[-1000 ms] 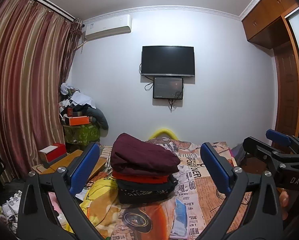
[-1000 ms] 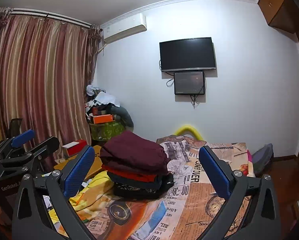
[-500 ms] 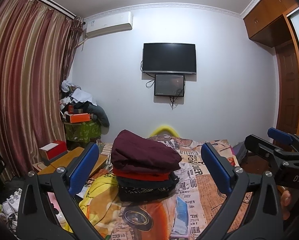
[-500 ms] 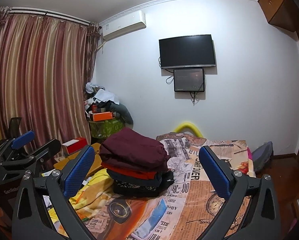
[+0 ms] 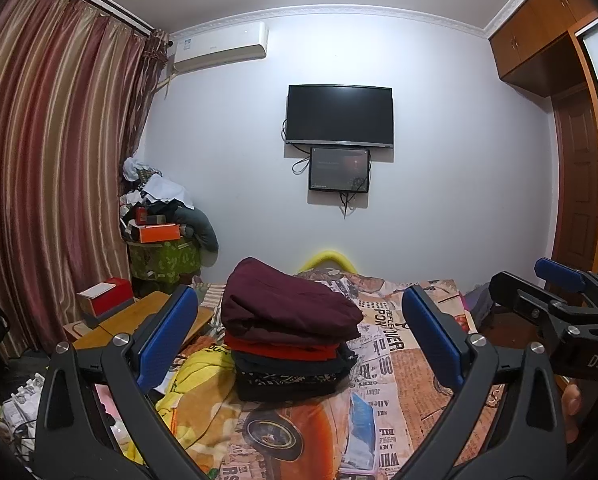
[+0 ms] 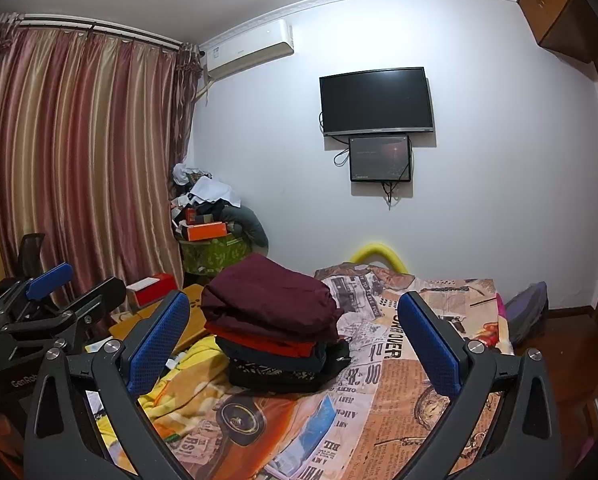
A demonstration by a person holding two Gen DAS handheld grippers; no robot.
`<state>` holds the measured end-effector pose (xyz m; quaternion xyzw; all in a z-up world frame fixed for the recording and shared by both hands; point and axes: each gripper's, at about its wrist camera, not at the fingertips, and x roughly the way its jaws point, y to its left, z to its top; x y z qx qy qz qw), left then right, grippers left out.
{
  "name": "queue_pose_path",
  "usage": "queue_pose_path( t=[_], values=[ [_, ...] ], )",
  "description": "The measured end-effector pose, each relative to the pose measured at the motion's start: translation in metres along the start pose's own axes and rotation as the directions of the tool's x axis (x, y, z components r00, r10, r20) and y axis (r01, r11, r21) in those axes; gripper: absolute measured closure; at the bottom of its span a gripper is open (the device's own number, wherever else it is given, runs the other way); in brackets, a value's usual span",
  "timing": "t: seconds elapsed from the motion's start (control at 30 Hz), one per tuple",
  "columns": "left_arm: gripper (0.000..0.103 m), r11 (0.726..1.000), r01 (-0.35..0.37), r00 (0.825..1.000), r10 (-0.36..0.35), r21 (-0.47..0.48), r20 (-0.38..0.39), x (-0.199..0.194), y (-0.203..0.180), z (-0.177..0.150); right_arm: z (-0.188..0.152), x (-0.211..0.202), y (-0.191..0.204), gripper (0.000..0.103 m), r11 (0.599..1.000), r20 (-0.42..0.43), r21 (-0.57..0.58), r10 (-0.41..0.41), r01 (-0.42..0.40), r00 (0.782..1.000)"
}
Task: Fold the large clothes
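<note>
A stack of folded clothes (image 5: 289, 328) sits on the bed, a maroon garment (image 5: 287, 304) on top, then red and dark ones below. It also shows in the right wrist view (image 6: 273, 328). My left gripper (image 5: 299, 336) is open and empty, held above the bed short of the stack. My right gripper (image 6: 293, 338) is open and empty, likewise short of the stack. The right gripper appears at the right edge of the left wrist view (image 5: 555, 304); the left gripper appears at the left of the right wrist view (image 6: 51, 308).
The bed has a newspaper-print cover (image 5: 399, 360) and a yellow blanket (image 5: 195, 380) at its left. A low wooden table (image 5: 127, 320) with a red box (image 5: 107, 296) stands left of the bed. A clutter pile (image 5: 159, 220) fills the corner by the curtain (image 5: 51, 180). A TV (image 5: 339, 116) hangs on the wall.
Both grippers have tilted slightly upward, so the stack and bed sit a little lower in view. The jaws stay open and nothing was picked up.
</note>
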<state>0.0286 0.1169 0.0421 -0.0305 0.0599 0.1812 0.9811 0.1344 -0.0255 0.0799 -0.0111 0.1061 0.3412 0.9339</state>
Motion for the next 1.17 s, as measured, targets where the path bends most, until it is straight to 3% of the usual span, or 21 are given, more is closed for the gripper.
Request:
queue_pose_path(
  t=[0.57,1.17],
  values=[
    [0.001,0.998,0.055,0.998,-0.055,-0.014,-0.028,0.003,0.004,-0.004,-0.002,0.002,-0.006,0.0,1.0,-0.004,0.016,-0.008,0.008,1.0],
    [0.001,0.998,0.059,0.998,-0.06,-0.013,-0.037,0.006,0.002,-0.003,-0.004,0.004,-0.012,0.0,0.999,-0.021,0.039,-0.014,0.015,1.0]
  ],
)
